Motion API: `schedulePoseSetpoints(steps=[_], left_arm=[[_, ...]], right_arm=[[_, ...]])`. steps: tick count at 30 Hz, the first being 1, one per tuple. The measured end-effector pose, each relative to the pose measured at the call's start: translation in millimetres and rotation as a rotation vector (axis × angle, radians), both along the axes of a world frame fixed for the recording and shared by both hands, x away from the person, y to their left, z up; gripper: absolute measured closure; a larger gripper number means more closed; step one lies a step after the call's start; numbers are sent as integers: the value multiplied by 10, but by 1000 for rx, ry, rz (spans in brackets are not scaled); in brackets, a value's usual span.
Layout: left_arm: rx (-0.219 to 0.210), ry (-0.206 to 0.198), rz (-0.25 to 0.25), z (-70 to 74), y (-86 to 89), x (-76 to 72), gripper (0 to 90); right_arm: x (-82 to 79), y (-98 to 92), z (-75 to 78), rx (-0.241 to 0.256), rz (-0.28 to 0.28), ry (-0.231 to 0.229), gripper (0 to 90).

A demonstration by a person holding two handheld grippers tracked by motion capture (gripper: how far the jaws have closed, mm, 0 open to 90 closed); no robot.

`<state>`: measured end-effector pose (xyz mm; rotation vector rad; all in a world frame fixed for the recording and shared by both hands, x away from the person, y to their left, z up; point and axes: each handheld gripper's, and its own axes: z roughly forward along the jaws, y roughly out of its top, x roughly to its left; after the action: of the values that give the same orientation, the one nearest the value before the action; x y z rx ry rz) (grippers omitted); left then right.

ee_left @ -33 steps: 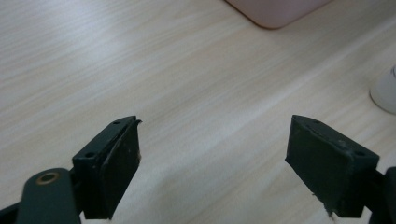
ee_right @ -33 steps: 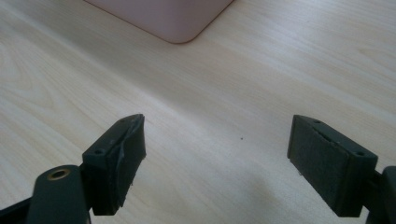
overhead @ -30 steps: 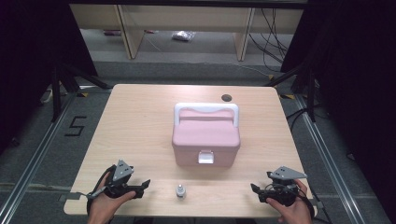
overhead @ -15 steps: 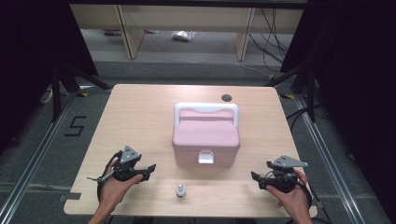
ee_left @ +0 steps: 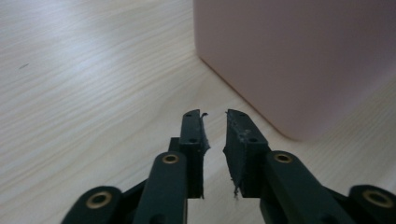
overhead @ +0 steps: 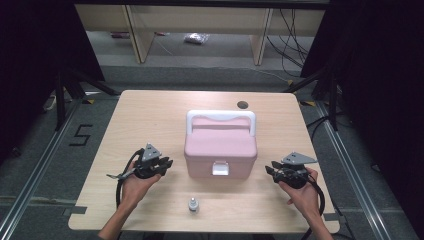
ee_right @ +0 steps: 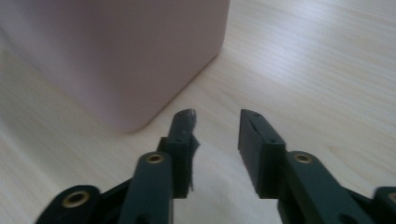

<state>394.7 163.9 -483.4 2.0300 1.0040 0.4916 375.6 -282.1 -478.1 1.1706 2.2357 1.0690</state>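
**Both hand-held grippers brought in to flank the pink box**

Compared with a second ago, the left hand-held gripper [overhead: 159, 165] has been carried away from the desk's near edge and now sits just beside the left wall of the pink lidded box [overhead: 220, 150], while the right hand-held gripper [overhead: 276, 170] has been moved in toward the box's right wall. This is judged as an approach from both sides, with the box as the thing to be handled; no contact is made yet.

The left hand-held gripper [ee_left: 215, 126] is seen with its jaws a narrow gap apart and nothing between them; the right hand-held gripper [ee_right: 215, 123] is held clearly parted, also empty. The box stands at the middle of the desk [overhead: 145, 115], its white handle [overhead: 221, 116] toward the far edge and its white latch [overhead: 220, 168] facing the near edge.

A small bottle [overhead: 193, 204] stands by the near edge, between the forearms, and could be knocked. Bare desk is left on both sides and behind the box, apart from a dark round hole [overhead: 242, 105] near the far edge.
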Motion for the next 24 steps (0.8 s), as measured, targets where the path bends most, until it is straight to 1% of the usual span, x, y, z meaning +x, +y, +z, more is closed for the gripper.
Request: schedulePoseSetpoints(steps=[1,2,3,4,5,6,7,8,9,10,11,12,13,14,15,16,17,18,19,20,22,23,24], left_arm=[[5,-5,-9,0,-29,19,813],[13,-6,-14,1,-95,47,849],[13,-6,-14,1,-95,47,868],[15,-7,-23,-2,-125,65,868],[20,-8,-32,-8,-162,84,894],[25,-15,-40,-18,-215,115,895],[25,-15,-40,-18,-215,115,896],[19,-10,-43,-20,-232,128,897],[0,-12,-44,-28,-276,148,898],[0,-12,-44,-28,-276,148,898],[8,-10,-49,-24,-289,152,898],[7,-13,-60,-23,-308,158,899],[14,-13,-61,-15,-319,157,899],[3,-10,-66,-12,-331,163,899],[-9,-15,-62,-10,-360,162,899],[-9,-15,-62,-10,-360,162,899],[10,-15,-80,-8,-374,172,899],[15,-19,-75,-11,-382,172,899],[5,-17,-73,-17,-382,178,899],[0,-17,-73,-19,-379,181,899],[-8,-6,-73,-18,-376,184,899],[-8,-6,-72,-18,-376,183,898],[-8,-15,-71,-23,-380,180,898]], right_arm=[[10,30,3,19,-17,2,746],[48,70,15,34,-22,0,803],[94,69,13,28,5,-28,825],[94,69,13,28,5,-28,825],[130,126,9,52,11,-10,863],[149,148,7,49,19,-4,882],[149,148,7,49,19,-4,882],[183,191,0,59,17,-6,900],[205,203,1,68,32,-11,900],[205,203,1,68,32,-11,900],[237,238,15,58,40,-24,900],[257,250,26,59,47,-26,900],[257,274,32,68,42,-14,900],[284,275,28,59,58,-36,900],[292,287,24,70,63,-35,900],[292,287,24,70,63,-35,900],[280,316,28,80,53,-16,900],[286,324,22,81,55,-16,900],[294,333,12,88,60,-16,900],[295,338,9,84,61,-25,900],[287,358,20,91,61,-17,900],[286,360,23,86,66,-14,900],[289,363,16,93,66,-17,900]])
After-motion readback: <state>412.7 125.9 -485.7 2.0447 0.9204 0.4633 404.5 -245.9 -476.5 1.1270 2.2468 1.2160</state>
